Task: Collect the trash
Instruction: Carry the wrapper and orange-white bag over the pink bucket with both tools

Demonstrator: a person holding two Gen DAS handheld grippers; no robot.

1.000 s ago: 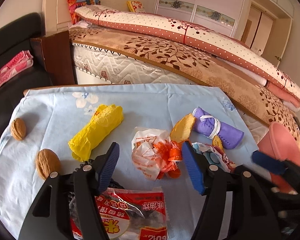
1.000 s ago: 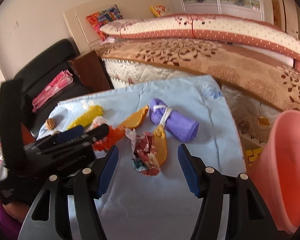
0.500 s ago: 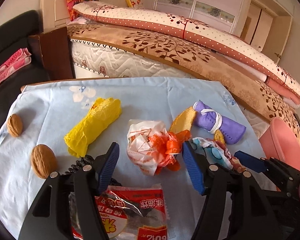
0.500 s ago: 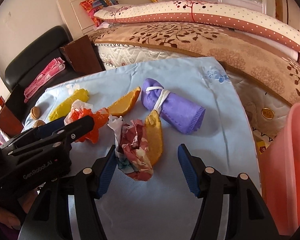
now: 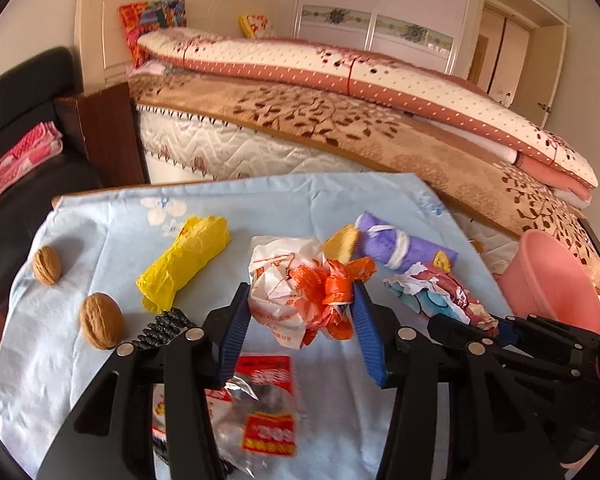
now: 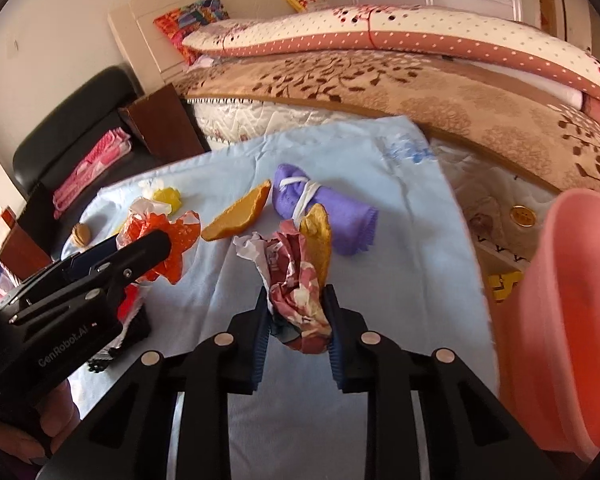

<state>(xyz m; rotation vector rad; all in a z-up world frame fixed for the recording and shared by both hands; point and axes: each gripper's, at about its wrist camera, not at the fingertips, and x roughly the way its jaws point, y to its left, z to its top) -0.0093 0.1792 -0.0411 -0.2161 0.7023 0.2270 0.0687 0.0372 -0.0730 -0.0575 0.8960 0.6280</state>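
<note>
The right gripper is clamped on the crumpled floral wrapper, its blue pads pressed against both sides. The left gripper has its blue pads against both sides of the white-and-orange plastic bag, closed around it. Both pieces lie on the light blue cloth: the bag near the cloth's middle, the wrapper toward its right side. Also on the cloth are a purple rolled rag, orange peels, a yellow bag and two walnuts. A pink bin stands just off the cloth's right edge.
</note>
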